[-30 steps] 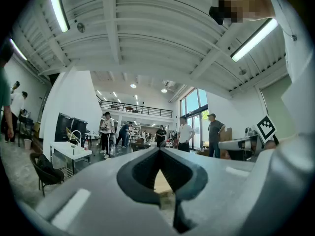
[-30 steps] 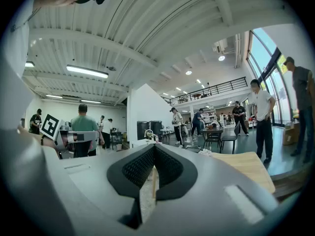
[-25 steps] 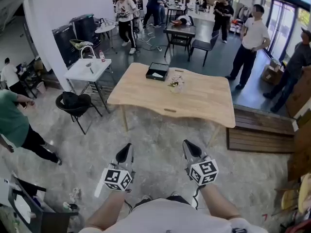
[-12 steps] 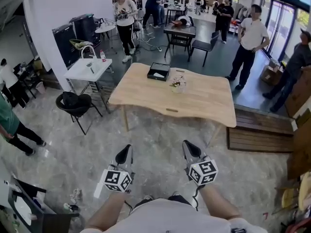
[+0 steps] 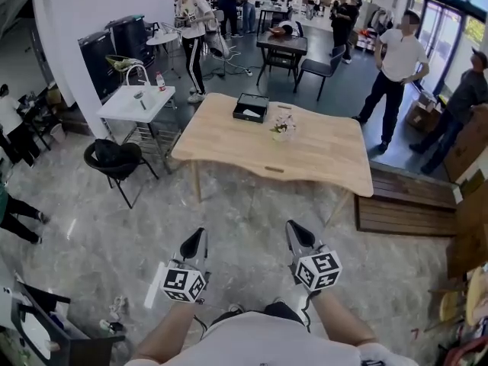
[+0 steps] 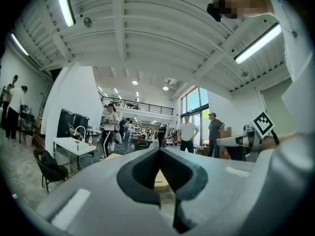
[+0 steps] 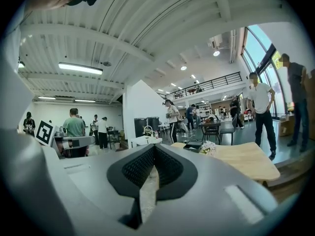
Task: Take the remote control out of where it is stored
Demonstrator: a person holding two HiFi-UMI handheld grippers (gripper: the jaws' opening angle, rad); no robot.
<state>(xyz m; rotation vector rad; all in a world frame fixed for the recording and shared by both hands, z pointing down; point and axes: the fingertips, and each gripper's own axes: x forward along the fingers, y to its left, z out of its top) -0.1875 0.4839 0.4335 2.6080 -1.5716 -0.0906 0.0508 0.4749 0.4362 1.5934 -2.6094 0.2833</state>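
Note:
A black open box [image 5: 251, 108] with something pale inside lies at the far edge of a wooden table [image 5: 305, 155], beside a small bunch of flowers [image 5: 283, 127]. No remote control can be made out for certain. My left gripper [image 5: 195, 239] and right gripper [image 5: 295, 232] hang low over the floor, well short of the table, both shut with nothing between the jaws. In the right gripper view the gripper [image 7: 153, 147] points toward the table [image 7: 246, 162] and the black box [image 7: 192, 147]. The left gripper [image 6: 159, 150] shows its jaws closed together.
A black chair [image 5: 114, 158] and a white stand with a tap [image 5: 137, 103] are left of the table. A wooden platform [image 5: 404, 204] lies to its right. Several people stand around, one in a white shirt [image 5: 398, 63] at the far right, another [image 5: 191, 21] behind the table.
The table sits slightly nearer in view. The person in green at the left has almost left the view. The person in the white top behind has stepped left. Both grippers keep their pose.

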